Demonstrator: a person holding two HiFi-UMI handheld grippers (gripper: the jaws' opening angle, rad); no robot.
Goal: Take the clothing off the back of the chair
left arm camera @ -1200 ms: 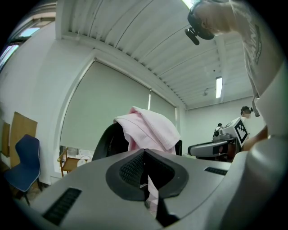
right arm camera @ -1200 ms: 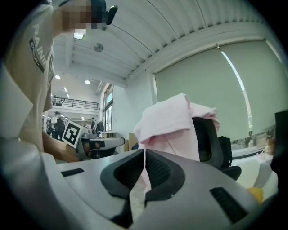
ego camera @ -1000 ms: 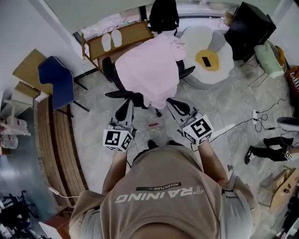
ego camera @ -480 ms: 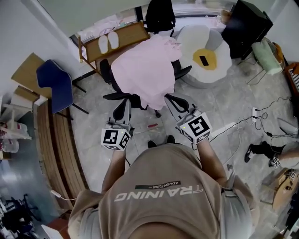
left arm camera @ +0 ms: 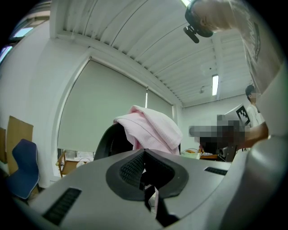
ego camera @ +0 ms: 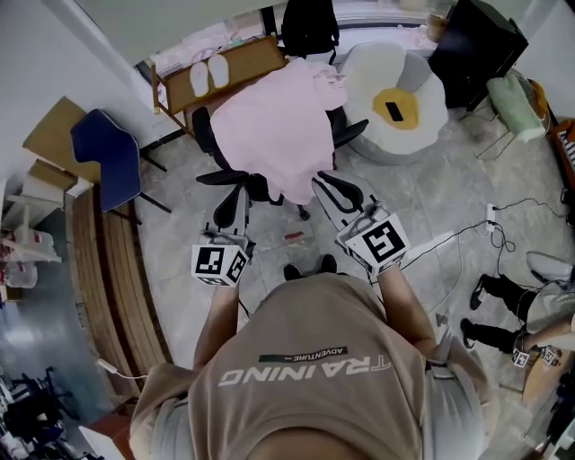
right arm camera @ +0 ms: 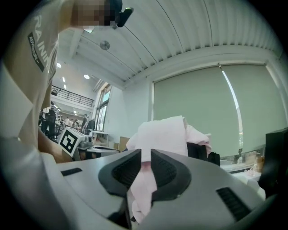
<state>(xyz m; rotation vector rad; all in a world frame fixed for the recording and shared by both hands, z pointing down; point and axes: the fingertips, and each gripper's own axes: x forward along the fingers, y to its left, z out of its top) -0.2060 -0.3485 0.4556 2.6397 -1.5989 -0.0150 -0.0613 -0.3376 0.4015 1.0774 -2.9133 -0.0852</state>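
Observation:
Pink clothing hangs over the back of a black office chair in front of me. In the head view my right gripper is at the garment's lower hem. The right gripper view shows a strip of the pink clothing pinched between the closed pads of my right gripper. My left gripper hovers by the chair's left armrest, apart from the cloth. The left gripper has its pads together with nothing held, and beyond it the clothing drapes over the chair back.
A blue chair stands at the left beside wooden boards. A wooden bench with slippers and a second black chair are behind. A white and yellow egg-shaped cushion lies at the right. Cables cross the floor near another person's legs.
My right gripper has risen a little with the pink hem still pinched in it. The left gripper has stayed where it was.

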